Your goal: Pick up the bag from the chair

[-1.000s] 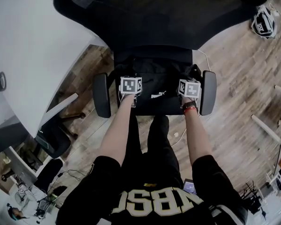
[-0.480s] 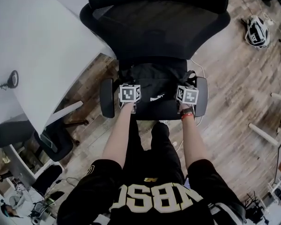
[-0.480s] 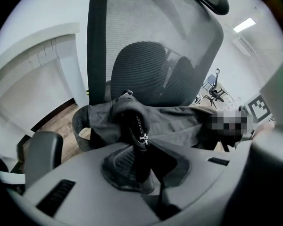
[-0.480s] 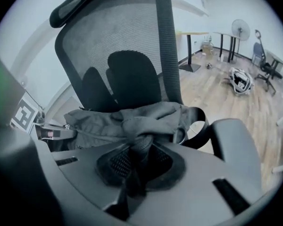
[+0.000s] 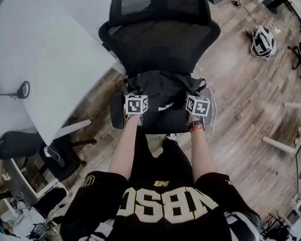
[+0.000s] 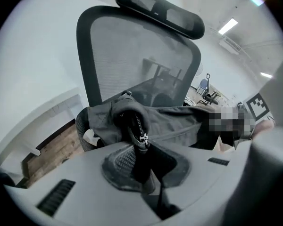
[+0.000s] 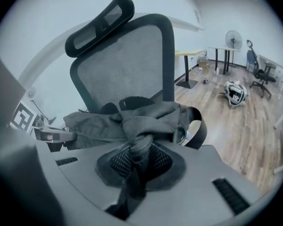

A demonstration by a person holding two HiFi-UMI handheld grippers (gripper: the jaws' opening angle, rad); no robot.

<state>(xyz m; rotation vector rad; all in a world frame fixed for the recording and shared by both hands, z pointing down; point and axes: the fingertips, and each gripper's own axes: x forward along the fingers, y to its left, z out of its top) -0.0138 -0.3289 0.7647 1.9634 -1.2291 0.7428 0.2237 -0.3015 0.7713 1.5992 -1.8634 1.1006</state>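
Only in the gripper views do we see the left hand-held gripper (image 6: 140, 149) and right hand-held gripper (image 7: 137, 152) clamping the black fabric bag (image 5: 163, 87); overhead, the forearms (image 5: 124, 147) lie parallel.

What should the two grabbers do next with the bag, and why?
Probably raise the bag and draw it toward the person. The left gripper and right gripper are shut on its fabric, yet it hangs between the armrests of the chair.

Black short-sleeved jersey (image 5: 160, 226) with pale block lettering, black trousers (image 5: 155, 154), red wristband (image 5: 196, 126)
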